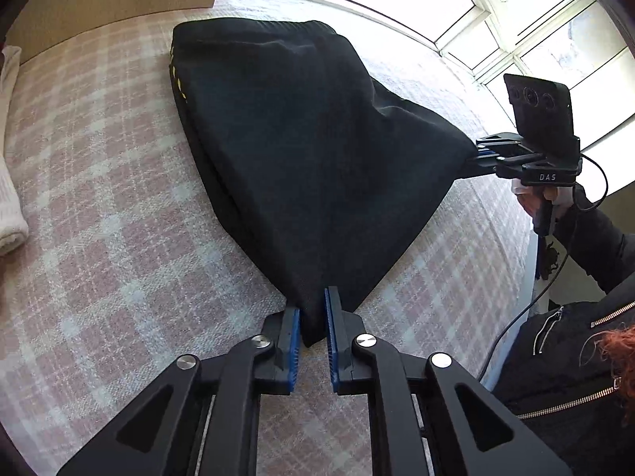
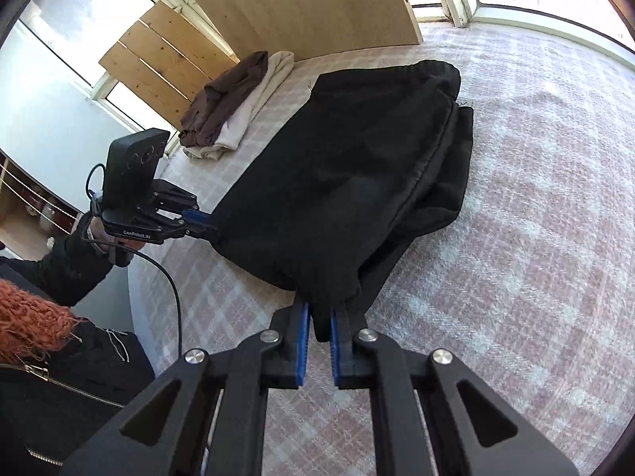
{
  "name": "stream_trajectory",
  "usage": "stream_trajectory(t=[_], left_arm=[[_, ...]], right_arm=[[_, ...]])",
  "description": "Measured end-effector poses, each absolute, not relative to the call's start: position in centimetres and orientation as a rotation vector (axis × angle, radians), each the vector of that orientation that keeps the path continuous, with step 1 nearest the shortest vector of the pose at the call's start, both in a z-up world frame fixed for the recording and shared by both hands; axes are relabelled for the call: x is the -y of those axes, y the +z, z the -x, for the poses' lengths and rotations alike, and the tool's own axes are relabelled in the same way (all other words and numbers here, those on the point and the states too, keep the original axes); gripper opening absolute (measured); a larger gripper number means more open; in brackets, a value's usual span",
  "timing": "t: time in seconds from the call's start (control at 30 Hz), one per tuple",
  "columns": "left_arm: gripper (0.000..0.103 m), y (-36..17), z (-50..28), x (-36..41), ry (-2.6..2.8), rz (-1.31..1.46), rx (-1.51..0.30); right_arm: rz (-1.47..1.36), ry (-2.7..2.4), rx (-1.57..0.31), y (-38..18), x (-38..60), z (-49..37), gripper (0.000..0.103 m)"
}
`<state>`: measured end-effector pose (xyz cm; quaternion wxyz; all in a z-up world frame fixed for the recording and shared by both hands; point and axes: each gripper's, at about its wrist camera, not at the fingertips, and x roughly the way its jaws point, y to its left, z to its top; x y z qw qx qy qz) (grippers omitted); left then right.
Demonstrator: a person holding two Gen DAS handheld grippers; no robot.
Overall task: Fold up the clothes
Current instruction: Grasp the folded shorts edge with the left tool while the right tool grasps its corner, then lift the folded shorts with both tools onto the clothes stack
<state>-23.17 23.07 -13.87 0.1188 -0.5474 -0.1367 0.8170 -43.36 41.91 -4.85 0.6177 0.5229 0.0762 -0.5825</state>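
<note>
A black garment (image 1: 309, 139) lies across the middle of a bed (image 1: 99, 198) covered in a pink and white plaid spread. Its far, gathered edge rests on the spread towards the window side, and its near edge is raised off the spread at two corners. The left tool (image 1: 311, 333) has one near corner between its blue pads (image 1: 293, 341); the cloth fills the gap between them, so it is pinching the fabric. The right tool (image 2: 319, 329) pinches the other near corner in the same way, with dark cloth bunched between its blue pads and draped over their tips. Between the two corners the fabric hangs in a slack span, and more folds of the same garment show beneath the upper layer along its right side in the right wrist view. A few small yellow marks (image 1: 176, 79) show on the garment's edge. At the far left corner of the bed, against a wooden board (image 2: 301, 0), lies a folded brown garment (image 2: 230, 95) on top of a folded white one (image 2: 254, 107). A person in a dark zipped jacket (image 1: 563, 357) stands at the bed's near edge, a hand (image 1: 532, 198) gripping the right tool's handle, from which a black cable (image 1: 512, 317) trails down.
</note>
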Motion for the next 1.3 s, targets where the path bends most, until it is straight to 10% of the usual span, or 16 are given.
stream_trajectory(t=[0.7,0.87,0.97,1.3], left_arm=[[0.049,-12.8,22.6,-31.2,2.312,1.508,-0.448],[0.046,-13.6,23.5,-30.0,2.336,1.543,-0.403],[0.009,-13.1,24.2,-28.7,2.360,1.556,-0.341],[0.003,-11.0,24.9,-25.8,2.319,1.564,0.040]], right_arm=[[-1.278,-1.355,-0.195,-2.2,-40.7,45.9,0.008],[-1.257,-1.345,-0.072,-0.2,-41.0,47.3,0.007],[-1.235,-1.385,-0.186,0.1,-40.4,46.9,0.007],[-1.252,-1.424,-0.338,-2.8,-40.6,45.1,0.006]])
